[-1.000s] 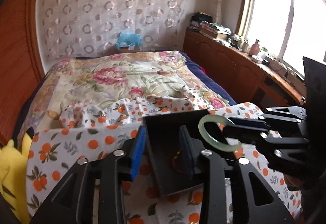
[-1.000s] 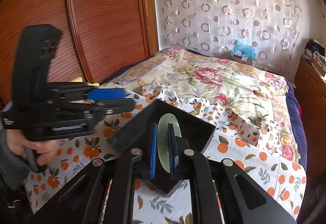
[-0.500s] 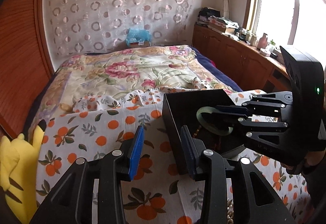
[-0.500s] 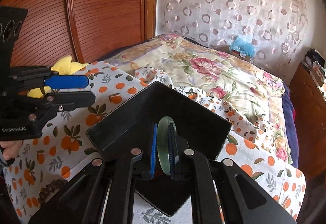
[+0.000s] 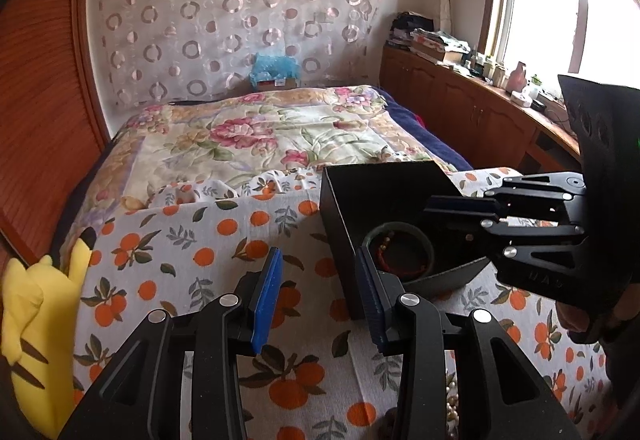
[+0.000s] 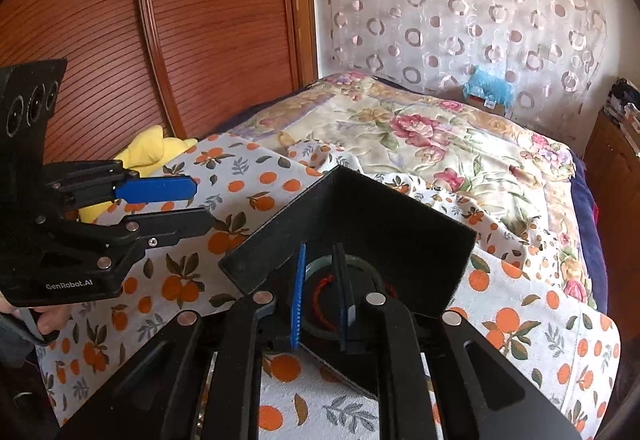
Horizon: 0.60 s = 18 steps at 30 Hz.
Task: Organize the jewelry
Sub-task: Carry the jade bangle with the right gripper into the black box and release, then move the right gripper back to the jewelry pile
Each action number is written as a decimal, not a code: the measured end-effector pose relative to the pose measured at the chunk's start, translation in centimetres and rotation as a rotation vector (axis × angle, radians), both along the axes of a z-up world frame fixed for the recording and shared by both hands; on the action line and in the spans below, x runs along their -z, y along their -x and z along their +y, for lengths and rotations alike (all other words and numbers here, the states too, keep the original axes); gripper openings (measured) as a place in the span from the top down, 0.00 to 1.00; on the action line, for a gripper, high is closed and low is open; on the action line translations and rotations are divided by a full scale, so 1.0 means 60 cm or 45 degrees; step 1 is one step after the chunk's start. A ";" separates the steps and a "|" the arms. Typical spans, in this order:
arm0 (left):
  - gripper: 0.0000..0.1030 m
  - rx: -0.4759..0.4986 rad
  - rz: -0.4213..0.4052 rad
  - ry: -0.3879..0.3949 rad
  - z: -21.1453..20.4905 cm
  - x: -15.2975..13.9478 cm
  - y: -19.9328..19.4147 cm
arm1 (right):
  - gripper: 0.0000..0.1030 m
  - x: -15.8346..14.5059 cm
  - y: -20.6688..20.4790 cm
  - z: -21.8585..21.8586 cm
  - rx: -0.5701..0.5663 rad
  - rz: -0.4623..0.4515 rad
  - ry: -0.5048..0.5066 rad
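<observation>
A pale green jade bangle (image 5: 400, 249) lies flat on the floor of an open black cardboard box (image 5: 384, 184), centre right of the left wrist view, resting over a red cord bracelet (image 6: 320, 300). The right gripper (image 6: 322, 294) reaches into the box with its jaws just opened to a narrow gap; the bangle sits below and between them, apparently released rather than pinched. The left gripper (image 5: 320, 300) hovers at lower centre, jaws moderately apart and empty, above the orange-print white cloth (image 5: 192, 240) beside the box. One piece looks stowed; more appears to remain, since a strand of pale pearl beads (image 5: 452, 406) lies on the cloth at the lower right of the frame. A yellow plush toy (image 5: 36, 304) sits at the left edge.
</observation>
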<state>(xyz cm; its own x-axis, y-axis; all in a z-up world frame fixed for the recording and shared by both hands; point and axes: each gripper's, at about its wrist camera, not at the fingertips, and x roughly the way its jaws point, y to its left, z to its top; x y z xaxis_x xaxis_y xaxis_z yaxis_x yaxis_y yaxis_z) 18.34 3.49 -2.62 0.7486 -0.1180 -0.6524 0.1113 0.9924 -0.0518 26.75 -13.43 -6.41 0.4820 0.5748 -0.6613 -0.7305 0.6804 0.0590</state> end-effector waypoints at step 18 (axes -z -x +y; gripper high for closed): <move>0.65 0.029 -0.067 -0.012 -0.025 -0.006 0.103 | 0.81 -0.080 0.107 -0.107 0.268 -0.154 -0.155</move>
